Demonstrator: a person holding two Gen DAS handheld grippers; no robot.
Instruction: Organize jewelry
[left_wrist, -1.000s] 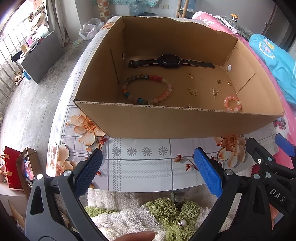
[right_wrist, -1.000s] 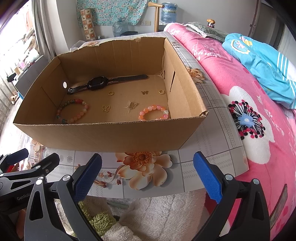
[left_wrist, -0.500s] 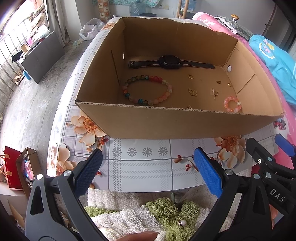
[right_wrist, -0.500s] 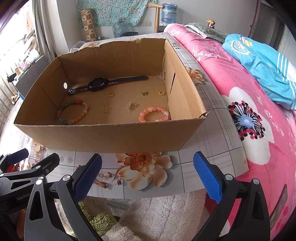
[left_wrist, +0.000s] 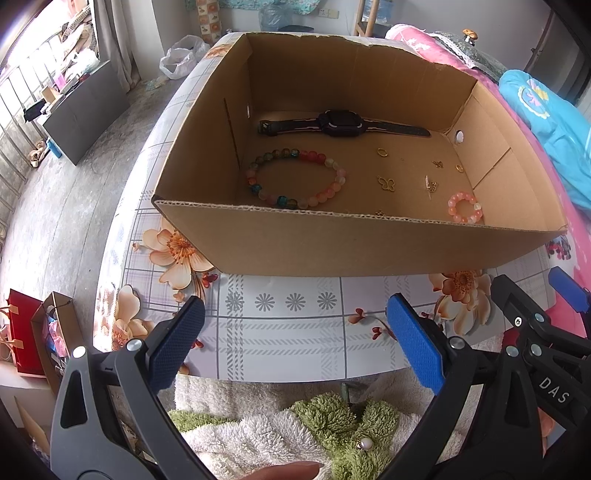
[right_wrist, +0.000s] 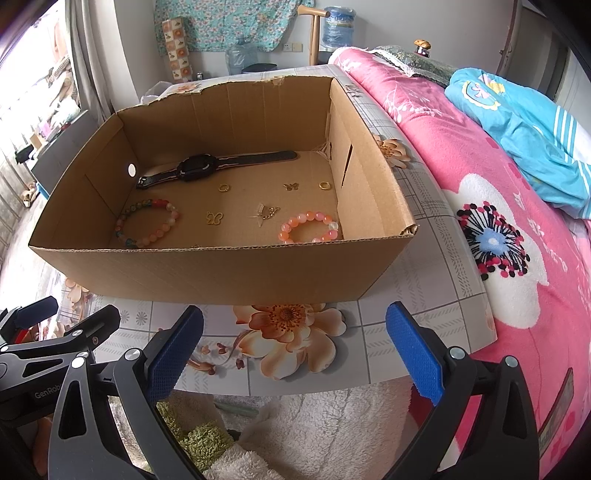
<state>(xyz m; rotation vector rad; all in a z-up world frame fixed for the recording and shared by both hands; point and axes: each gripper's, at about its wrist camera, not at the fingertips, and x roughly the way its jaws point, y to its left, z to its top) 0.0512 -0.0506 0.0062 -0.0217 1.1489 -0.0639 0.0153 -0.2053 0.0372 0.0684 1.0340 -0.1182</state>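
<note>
While both grippers hover spread apart before the open brown cardboard box (left_wrist: 354, 243), no jewelry is held.
The left gripper (left_wrist: 295, 339) and right gripper (right_wrist: 295, 343) are best lifted over the near wall before one piece is pinched.

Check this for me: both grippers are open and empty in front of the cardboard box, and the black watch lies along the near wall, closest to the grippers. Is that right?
Not quite. The black watch lies along the far wall of the cardboard box, farthest from the grippers, as the left wrist view shows. The rest holds: the left gripper and the right gripper are open and empty in front of the box.
</note>
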